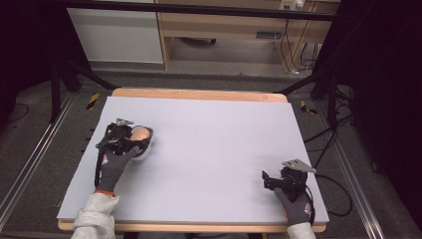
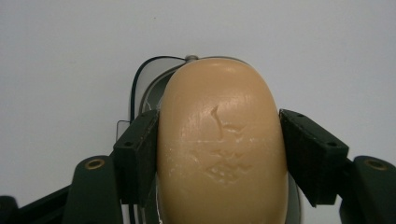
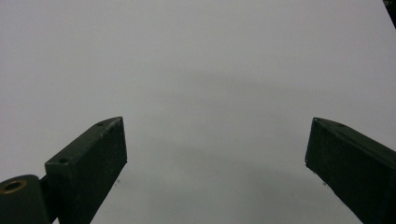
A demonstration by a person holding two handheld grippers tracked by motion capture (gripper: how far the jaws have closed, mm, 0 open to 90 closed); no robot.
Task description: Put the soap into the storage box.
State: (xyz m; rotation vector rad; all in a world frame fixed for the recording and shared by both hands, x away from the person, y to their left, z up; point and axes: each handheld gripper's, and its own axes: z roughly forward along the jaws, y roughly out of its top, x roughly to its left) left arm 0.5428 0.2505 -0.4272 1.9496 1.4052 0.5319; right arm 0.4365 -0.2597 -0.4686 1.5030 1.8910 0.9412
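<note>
Pale grey covering stretches across the desk, wooden edge peeking out at the far side, dark floor and a cabinet beyond. Over on the left, the left claw has its jaws pressed against both flanks of a tan bar of soap, and the soap sits in a clear soap dish whose rim curls out behind it in the left gripper view. So the grip looks made, but whether the bar is lifting out or settling in, I cannot tell; the soap seems low in the dish, so the carry or the release is, I'd judge, what remains. Swing across to the right: the right claw rests near the front right corner, well apart from the soap, jaws spread wide with nothing but bare covering between them.
</note>
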